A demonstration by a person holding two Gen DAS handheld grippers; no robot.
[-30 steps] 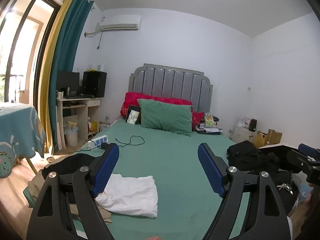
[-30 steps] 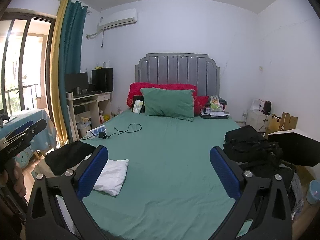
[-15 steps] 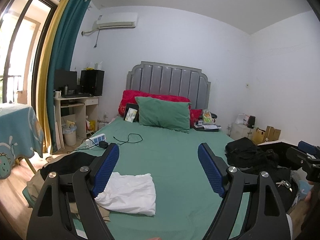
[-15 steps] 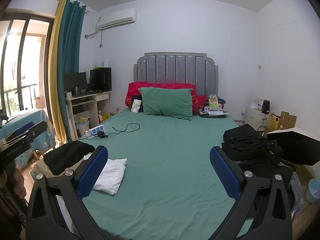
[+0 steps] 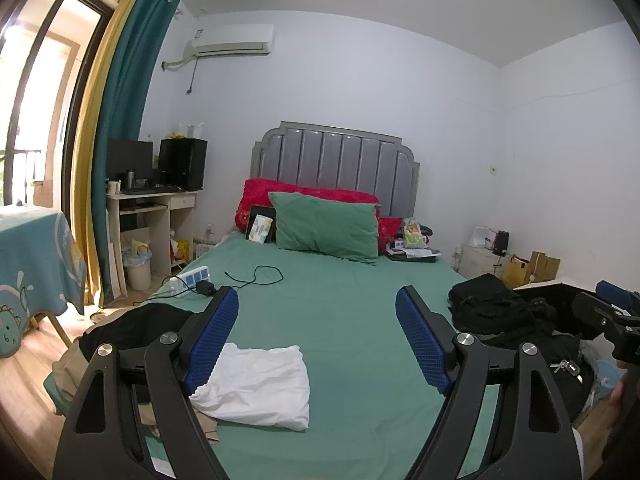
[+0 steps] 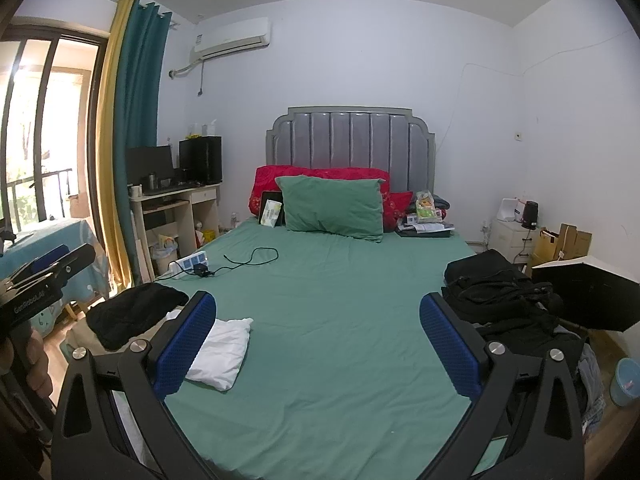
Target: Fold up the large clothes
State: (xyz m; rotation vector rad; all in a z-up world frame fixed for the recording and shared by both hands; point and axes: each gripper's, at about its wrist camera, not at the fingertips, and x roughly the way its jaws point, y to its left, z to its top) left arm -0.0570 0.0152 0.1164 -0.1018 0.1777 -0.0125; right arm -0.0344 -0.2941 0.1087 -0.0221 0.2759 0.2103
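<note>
A folded white garment lies near the foot of the green bed, at its left; it also shows in the right wrist view. A folded black garment lies left of it, over beige cloth. A heap of black clothes sits at the bed's right edge, also in the right wrist view. My left gripper is open and empty, above the bed's foot. My right gripper is open and empty too, held to its right.
A green pillow and red pillows lean on the grey headboard. A power strip and black cable lie at the bed's left. A desk stands left, a nightstand, cardboard boxes and a blue bin right.
Both views have tilted up slightly, so the bed sits lower in frame. Both grippers stay open; no cloth has moved.
</note>
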